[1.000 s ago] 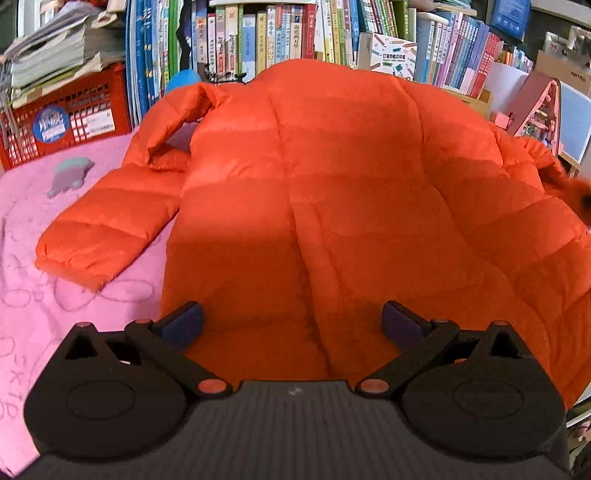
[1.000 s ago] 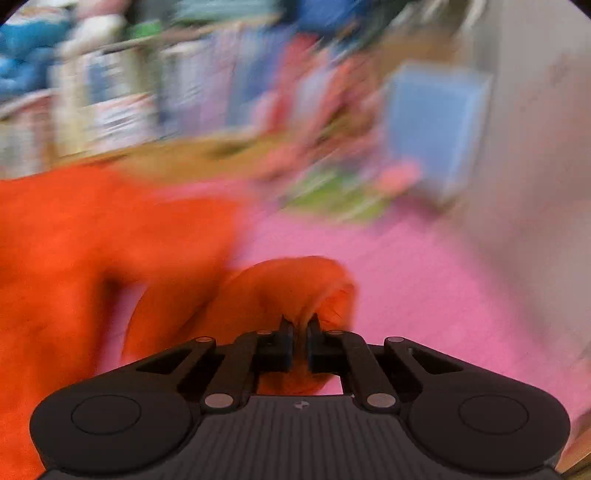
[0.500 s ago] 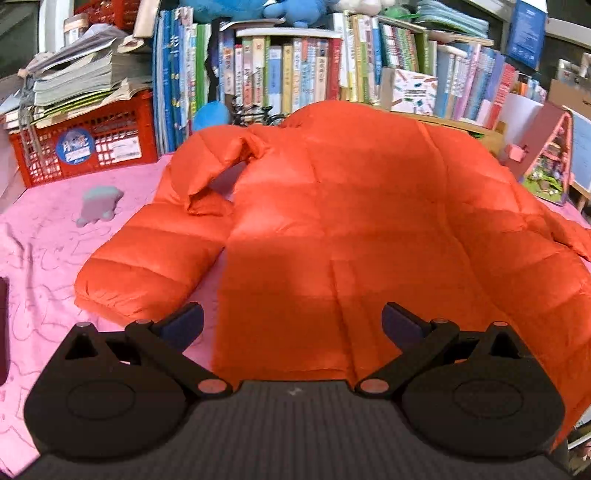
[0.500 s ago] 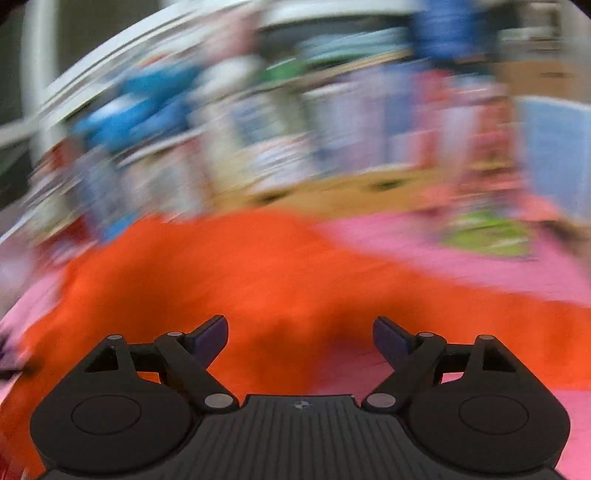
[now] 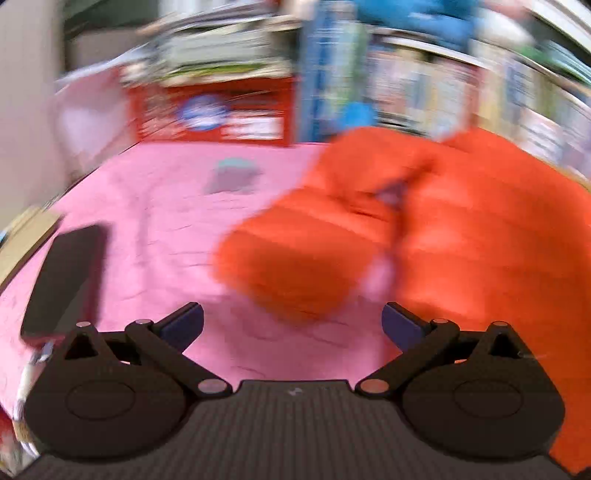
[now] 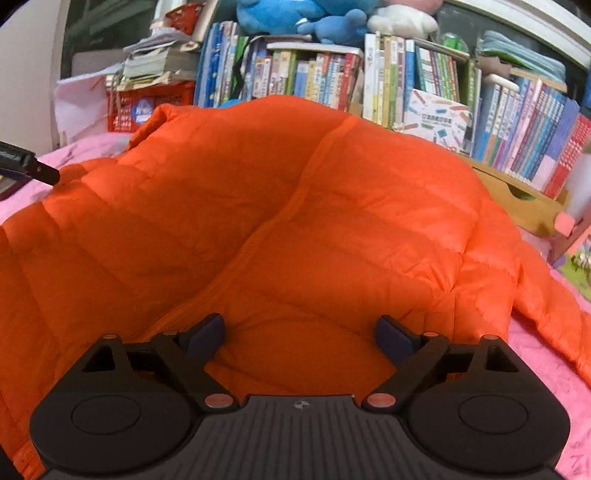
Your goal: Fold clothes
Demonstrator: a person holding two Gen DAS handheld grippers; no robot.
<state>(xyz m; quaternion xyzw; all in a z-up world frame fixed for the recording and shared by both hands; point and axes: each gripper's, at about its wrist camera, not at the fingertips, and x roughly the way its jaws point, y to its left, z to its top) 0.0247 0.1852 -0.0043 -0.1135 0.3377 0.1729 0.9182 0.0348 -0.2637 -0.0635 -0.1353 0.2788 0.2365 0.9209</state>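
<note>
Claw on the right (image 6: 297, 334): jaws spread wide, nothing gripped; they've just been opening, and only the orange puffer jacket (image 6: 295, 206) lies under and ahead of the gap, pads not pressing on it. Jacket fills most of the right wrist view, quilted, a stitched seam running from just left of the claw up and away to the far right. Its right edge drops to the pink bed cover (image 6: 546, 354) beside the claw's right finger. Beyond the jacket: rows of books (image 6: 424, 85) on a shelf, blue plush toys (image 6: 306, 18) on top, a red crate (image 6: 147, 107) at far left w/ stacked papers above. A dark finger tip of the other claw pokes in at the left edge, near the jacket's left side.

Left claw (image 5: 291, 325): also wide open, empty, bare pink cover betw. the fingers. View is motion-blurred. Just ahead and to the right of the gap sits the jacket's sleeve (image 5: 295, 258), cuff end nearest the claw, w/ the jacket body further right. Left of the claw a black phone-like slab (image 5: 62, 277) lies on the cover; can't tell more through the blur. Farther ahead, a small grey-green object (image 5: 232, 177), too smeared to name, then the red crate and books at the back.
</note>
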